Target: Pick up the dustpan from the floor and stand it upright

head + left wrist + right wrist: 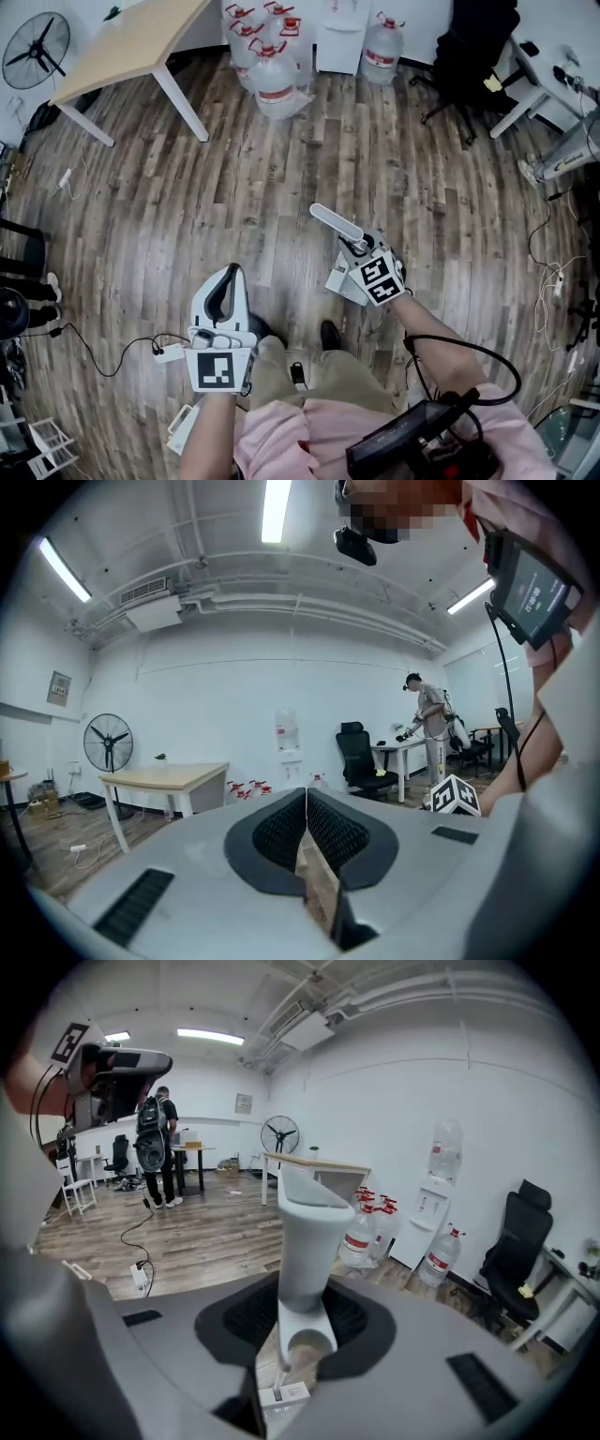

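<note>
Right gripper [302, 1326] is clamped on the dustpan [307, 1232], gripping its pale handle, the pan down by the person's shoes [329, 334]. Left gripper [307, 829] is pressed together, empty. Red labels on the water jugs [274, 75] are unreadable.

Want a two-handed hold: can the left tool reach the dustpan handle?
Probably yes: the dustpan handle juts free beyond the right tool, nothing between; the left tool, jaws shut, must open first.

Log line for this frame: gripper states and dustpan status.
left gripper: jaws shut, empty | right gripper: jaws shut on white plastic dustpan handle | upright on floor: cannot tell
</note>
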{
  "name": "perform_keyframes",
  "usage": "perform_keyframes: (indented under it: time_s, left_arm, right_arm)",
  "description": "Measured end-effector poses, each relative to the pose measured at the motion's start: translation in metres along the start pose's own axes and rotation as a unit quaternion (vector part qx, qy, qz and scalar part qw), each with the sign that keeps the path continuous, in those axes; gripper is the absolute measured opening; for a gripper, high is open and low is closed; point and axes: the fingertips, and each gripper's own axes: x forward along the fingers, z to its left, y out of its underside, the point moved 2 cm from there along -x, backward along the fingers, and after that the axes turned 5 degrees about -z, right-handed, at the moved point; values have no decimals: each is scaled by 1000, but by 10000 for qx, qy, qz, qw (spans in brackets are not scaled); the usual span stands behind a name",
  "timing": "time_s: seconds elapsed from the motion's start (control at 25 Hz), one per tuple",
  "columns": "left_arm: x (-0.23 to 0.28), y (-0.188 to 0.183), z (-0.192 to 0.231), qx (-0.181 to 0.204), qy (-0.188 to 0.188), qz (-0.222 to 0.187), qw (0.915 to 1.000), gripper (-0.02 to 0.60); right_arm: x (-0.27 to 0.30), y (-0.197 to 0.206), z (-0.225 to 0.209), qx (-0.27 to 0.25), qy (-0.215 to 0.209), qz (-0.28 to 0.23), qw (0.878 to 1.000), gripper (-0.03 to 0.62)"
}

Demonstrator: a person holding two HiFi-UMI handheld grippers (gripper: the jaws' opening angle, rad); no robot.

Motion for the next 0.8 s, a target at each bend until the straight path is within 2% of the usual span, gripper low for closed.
perform_keyframes:
  time_s: [0.12, 0.4, 0.8]
  left_arm:
    - [6, -10, -24, 251, 233, -126, 9993, 14]
    - [15, -27, -64, 372, 472, -161, 9981, 14]
    - [21, -40, -104, 485, 788, -298, 9953, 14]
  right_arm:
    - [-19, 17, -6, -2, 43, 56, 10000, 101]
    - [-57, 45, -23, 244, 226, 86, 9994, 109]
    - [-93, 62, -29, 572, 416, -31, 9975, 188]
